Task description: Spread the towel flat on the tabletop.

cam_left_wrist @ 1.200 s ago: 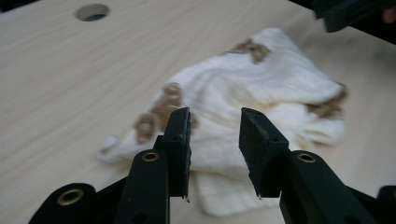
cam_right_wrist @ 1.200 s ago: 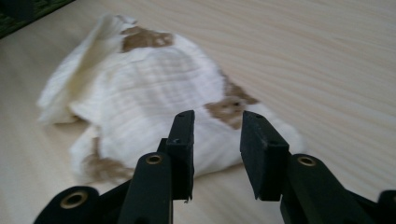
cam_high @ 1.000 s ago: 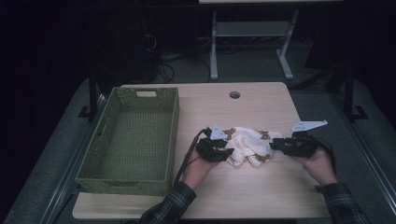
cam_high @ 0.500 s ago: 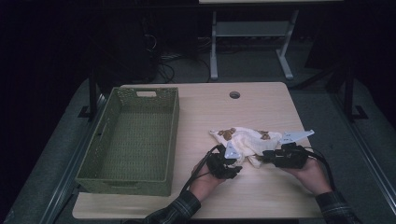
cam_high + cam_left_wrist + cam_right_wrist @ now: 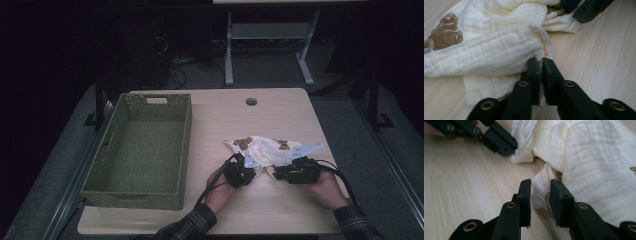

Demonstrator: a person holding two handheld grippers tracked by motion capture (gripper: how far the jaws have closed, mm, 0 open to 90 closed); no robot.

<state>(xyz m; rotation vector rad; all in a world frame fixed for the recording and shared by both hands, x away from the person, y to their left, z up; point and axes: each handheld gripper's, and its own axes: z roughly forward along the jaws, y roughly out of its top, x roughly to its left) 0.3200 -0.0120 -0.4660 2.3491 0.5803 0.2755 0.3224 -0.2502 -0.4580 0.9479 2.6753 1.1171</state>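
Observation:
A cream muslin cloth (image 5: pixel 265 146) with brown animal prints lies crumpled on the wooden table (image 5: pixel 280 107), right of centre. My left gripper (image 5: pixel 254 170) sits at the cloth's near left edge. In the left gripper view its jaws (image 5: pixel 540 61) have just been closing and now pinch a folded hem of the cloth (image 5: pixel 499 50). My right gripper (image 5: pixel 276 172) is at the near right edge, close to the left one. Its jaws (image 5: pixel 540 185) stand a little apart, with a thick fold of cloth (image 5: pixel 594 162) gripped between them.
A green woven basket (image 5: pixel 187 131) with nothing in it stands at the table's left. A round cable hole (image 5: pixel 251 101) lies toward the far edge. Bare wood stretches between basket and cloth. Desk legs and cables stand on the dark floor beyond.
Both hands have drawn back toward the near table edge and lowered. The cloth, bunched between the grippers before, now lies mostly beyond them. The left jaws have closed on its edge.

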